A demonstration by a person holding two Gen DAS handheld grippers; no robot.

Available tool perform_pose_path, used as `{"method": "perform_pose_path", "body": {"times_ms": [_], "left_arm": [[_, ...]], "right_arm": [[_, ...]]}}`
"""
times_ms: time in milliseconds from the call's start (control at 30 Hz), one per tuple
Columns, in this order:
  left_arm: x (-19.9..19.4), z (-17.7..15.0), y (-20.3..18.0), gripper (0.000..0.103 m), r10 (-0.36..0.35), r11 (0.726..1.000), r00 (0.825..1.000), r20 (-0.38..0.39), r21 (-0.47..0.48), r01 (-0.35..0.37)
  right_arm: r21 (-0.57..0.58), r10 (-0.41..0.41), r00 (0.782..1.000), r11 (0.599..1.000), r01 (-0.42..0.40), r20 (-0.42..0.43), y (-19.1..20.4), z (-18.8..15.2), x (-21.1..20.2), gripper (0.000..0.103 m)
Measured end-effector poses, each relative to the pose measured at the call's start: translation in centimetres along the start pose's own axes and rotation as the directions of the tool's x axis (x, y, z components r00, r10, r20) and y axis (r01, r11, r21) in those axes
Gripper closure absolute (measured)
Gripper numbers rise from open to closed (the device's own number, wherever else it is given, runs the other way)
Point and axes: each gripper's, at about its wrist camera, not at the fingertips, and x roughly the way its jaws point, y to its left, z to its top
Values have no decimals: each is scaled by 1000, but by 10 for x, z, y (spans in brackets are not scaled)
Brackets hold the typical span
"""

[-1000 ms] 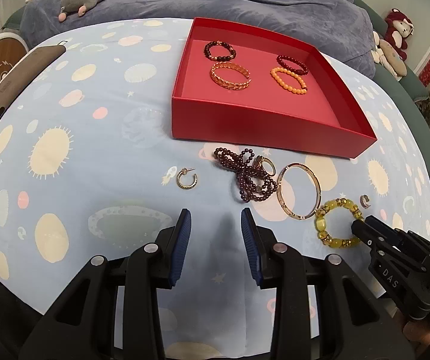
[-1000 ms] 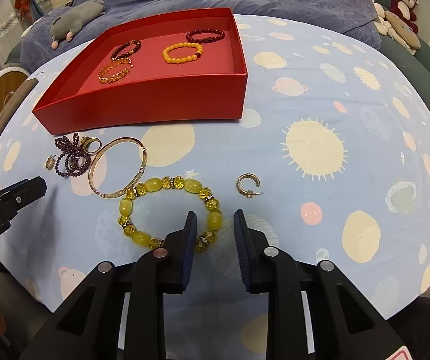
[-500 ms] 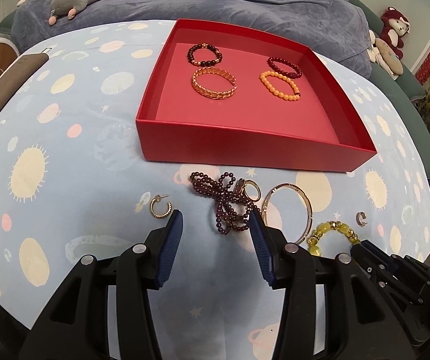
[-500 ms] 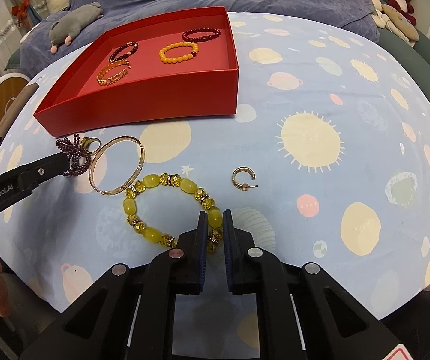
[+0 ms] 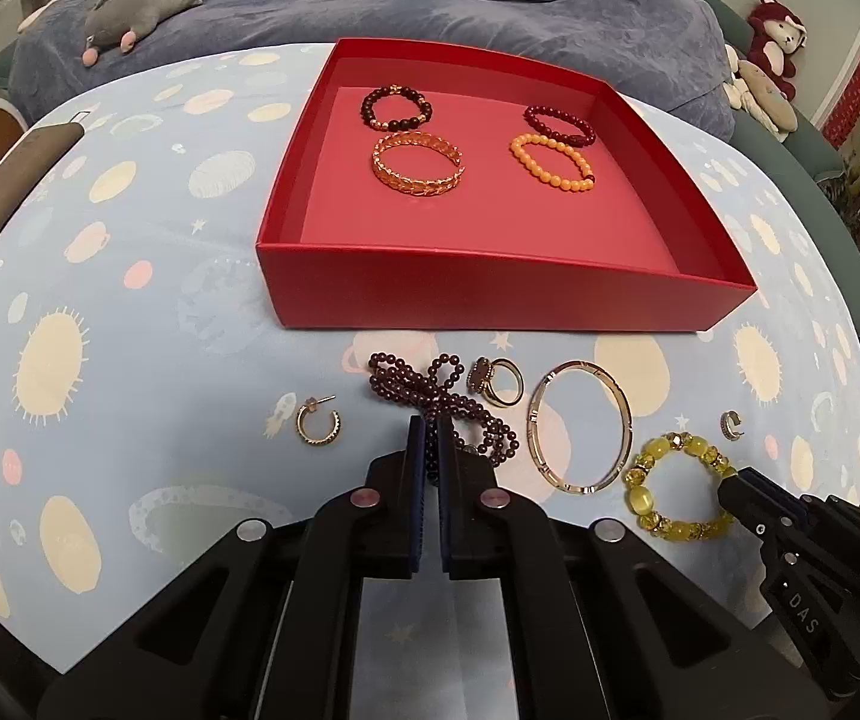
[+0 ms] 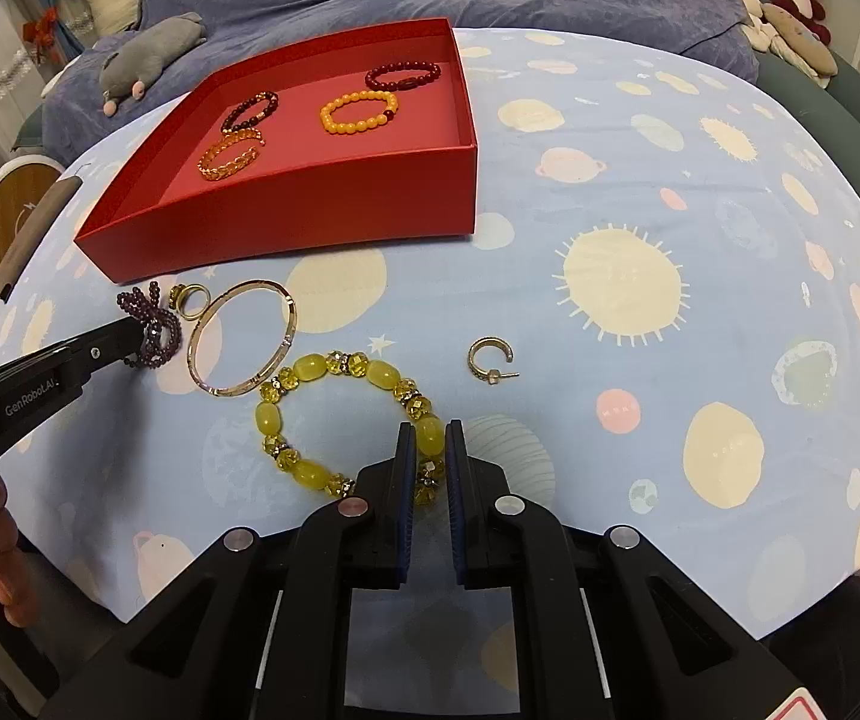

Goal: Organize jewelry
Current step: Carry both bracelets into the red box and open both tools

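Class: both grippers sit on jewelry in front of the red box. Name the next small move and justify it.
Probably lift both: the left gripper is shut on the dark bead strand, the right gripper on the yellow bracelet, both lying outside the red box.

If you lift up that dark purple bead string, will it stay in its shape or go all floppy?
Probably floppy: the dark purple bead string lies in loose crossed loops, unlike the stiff gold bangle beside it. Pinched at one spot by the left hand-held gripper, the rest would likely dangle and swing. Its small round beads look smooth, so it might slip a little.
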Motion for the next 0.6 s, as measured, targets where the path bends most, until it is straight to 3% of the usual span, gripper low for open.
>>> {"method": "perform_pose_path", "body": {"times_ms": [600], "left_arm": [[-63,-1,11,100,-51,999,998,34,-6,51]], "right_arm": [[-53,39,992,998,-33,123,9,23,-68,94]]}}
